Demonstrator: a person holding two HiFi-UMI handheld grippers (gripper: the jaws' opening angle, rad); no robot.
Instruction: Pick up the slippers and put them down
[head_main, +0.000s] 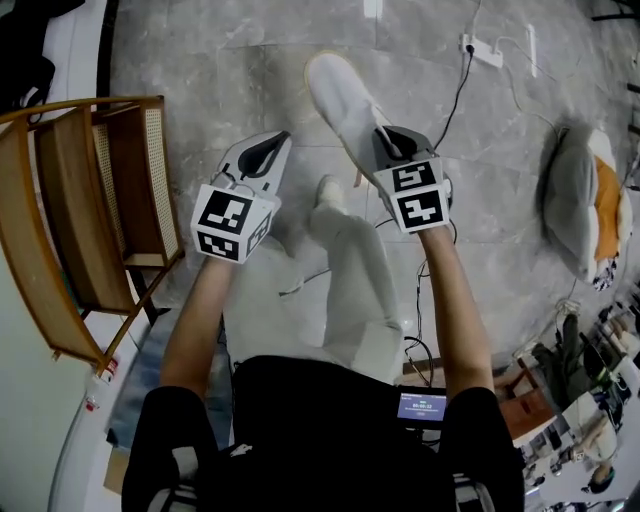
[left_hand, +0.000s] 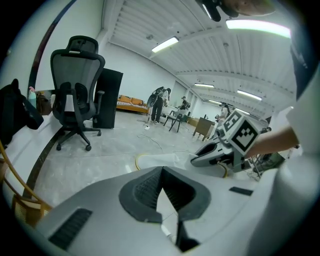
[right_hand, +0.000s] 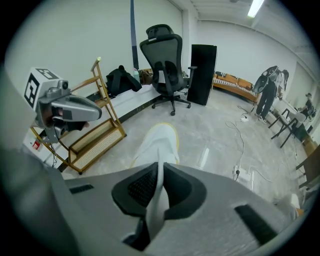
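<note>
My right gripper is clamped on the thin edge of a white slipper. The slipper sticks out ahead of the jaws over the grey floor; I cannot tell whether its far end touches down. My left gripper is closed tip to tip on nothing, between the slipper and a wooden shelf.

Bright, even light frm ceiling strips; fisheye warp + dark vignette @ edges.
</note>
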